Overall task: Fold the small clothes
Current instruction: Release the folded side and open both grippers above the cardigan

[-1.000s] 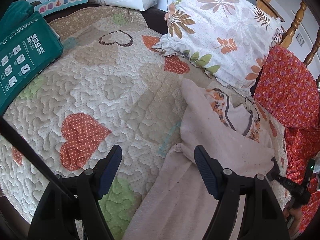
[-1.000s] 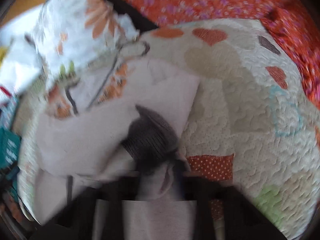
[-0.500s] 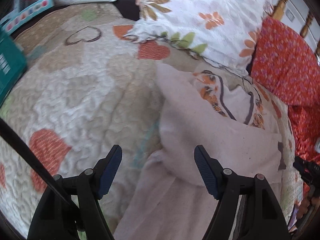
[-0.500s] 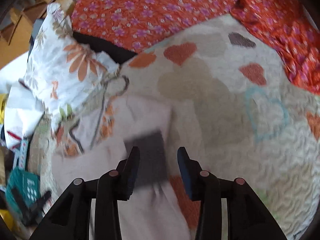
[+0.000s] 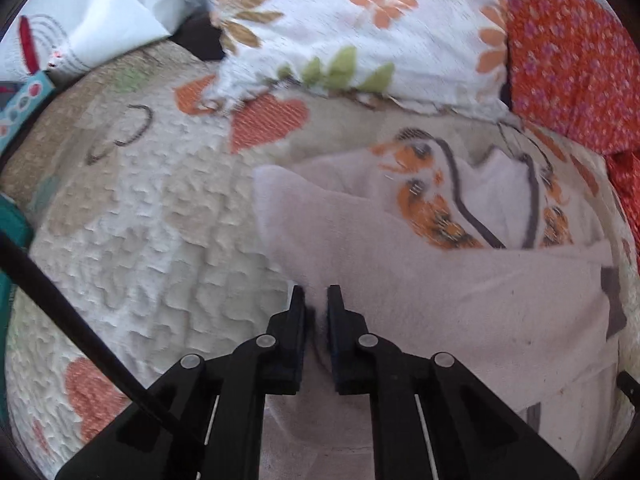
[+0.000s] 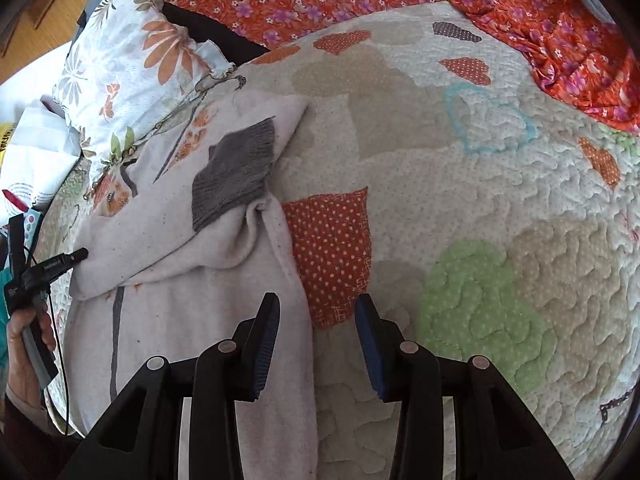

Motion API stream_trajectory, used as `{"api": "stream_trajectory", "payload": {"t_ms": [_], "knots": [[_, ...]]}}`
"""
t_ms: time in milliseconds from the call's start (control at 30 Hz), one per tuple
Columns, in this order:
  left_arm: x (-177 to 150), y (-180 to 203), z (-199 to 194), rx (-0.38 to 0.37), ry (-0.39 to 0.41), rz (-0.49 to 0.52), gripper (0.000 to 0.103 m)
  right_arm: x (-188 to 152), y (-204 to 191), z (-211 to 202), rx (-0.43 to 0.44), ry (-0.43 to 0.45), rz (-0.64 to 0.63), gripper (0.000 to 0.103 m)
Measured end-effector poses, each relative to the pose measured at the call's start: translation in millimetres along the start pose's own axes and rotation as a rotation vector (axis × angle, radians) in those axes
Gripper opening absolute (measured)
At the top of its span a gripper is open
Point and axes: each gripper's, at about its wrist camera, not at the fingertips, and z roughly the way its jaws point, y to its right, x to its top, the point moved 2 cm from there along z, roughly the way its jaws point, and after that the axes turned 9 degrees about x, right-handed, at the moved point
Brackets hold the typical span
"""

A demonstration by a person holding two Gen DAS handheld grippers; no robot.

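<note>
The left gripper [image 5: 316,300] has just snapped shut on the soft pale pink top [image 5: 460,300] lying on the heart quilt [image 5: 140,208], while the right gripper [image 6: 316,320], spread with nothing between its jaws, has let the grey cuff [image 6: 236,176] go, so 1 fold looks done.

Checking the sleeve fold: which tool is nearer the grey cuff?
Right. The right tool stands open just below the grey cuff, over the pale garment's edge. The left tool is shut on the garment's far side.
</note>
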Motion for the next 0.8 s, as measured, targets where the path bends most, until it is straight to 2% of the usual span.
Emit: {"api": "stream_trajectory", "payload": {"t_ms": [133, 233, 300, 367, 433, 567, 633, 700, 767, 800], "knots": [[-1, -26, 9, 0.017, -0.026, -0.078, 0.010, -2, -4, 3, 0.002, 0.005, -0.011, 0.043], [-5, -28, 8, -0.013, -0.041, -0.082, 0.016, -4, -4, 6, -0.001, 0.012, -0.010, 0.043], [-9, -29, -2, -0.013, -0.024, -0.079, 0.025, -6, -4, 6, -0.002, 0.025, -0.010, 0.043], [-15, -30, -15, -0.035, -0.006, -0.088, 0.045, -8, -3, 5, -0.002, 0.036, -0.004, 0.043], [-23, -33, -31, -0.046, 0.012, -0.110, 0.053, -11, -3, 4, -0.005, 0.051, -0.003, 0.043], [-42, -46, -57, -0.075, 0.039, -0.166, 0.062, -20, -3, 2, -0.009, 0.091, -0.009, 0.046], [-54, -55, -70, -0.060, 0.075, -0.198, 0.065, -23, -4, 3, -0.006, 0.109, -0.019, 0.050], [-65, -61, -80, -0.010, 0.100, -0.210, 0.068, -27, -8, 3, -0.020, 0.122, -0.050, 0.052], [-78, -69, -88, 0.025, 0.121, -0.213, 0.069, -32, -14, 4, -0.031, 0.126, -0.102, 0.063], [-83, -72, -92, 0.031, 0.132, -0.211, 0.071, -34, -17, 4, -0.032, 0.126, -0.130, 0.065]]}}
